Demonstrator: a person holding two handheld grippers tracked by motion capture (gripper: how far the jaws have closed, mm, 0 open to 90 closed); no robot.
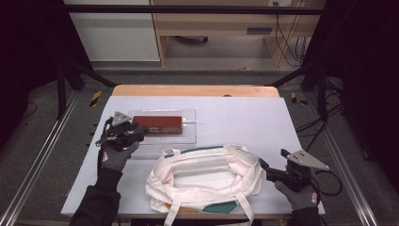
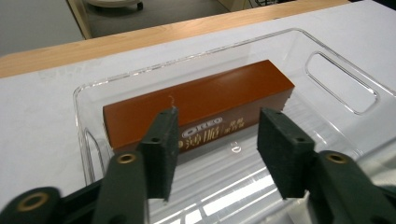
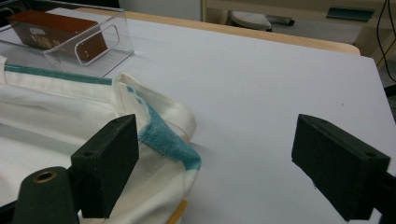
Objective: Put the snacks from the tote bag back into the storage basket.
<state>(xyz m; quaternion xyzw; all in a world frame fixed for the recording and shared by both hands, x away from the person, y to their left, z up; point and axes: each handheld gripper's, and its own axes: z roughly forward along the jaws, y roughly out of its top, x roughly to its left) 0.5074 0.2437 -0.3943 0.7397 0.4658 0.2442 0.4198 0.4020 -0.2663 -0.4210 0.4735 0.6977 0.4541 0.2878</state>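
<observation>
Brown box (image 2: 198,105) lying flat on its long side inside the clear tray (image 1: 188,139), near the tray's far wall, label facing the near side. Left gripper (image 2: 217,140) poised just at the tray's near rim, jaws apart, nothing between the pads, box a little beyond them. Right gripper (image 3: 231,170) off to the tray's near right, beside the cloth bag (image 1: 207,176), jaws spread wide and empty, one pad (image 3: 107,163) over the bag's rim with its green trim.

Likely a light cardboard carton: stiff along its length, smooth and somewhat slick on the printed faces, prone to denting under a hard squeeze. Best taken across the narrow width near the middle of its length, pads on the two long side faces, so as not to tip end-down when lifted. Little room between box and far tray wall, so a slight angle or a nudge toward the near side may help. Tray itself hard, clear and liable to slide on the white table (image 1: 244,117) if pushed.
</observation>
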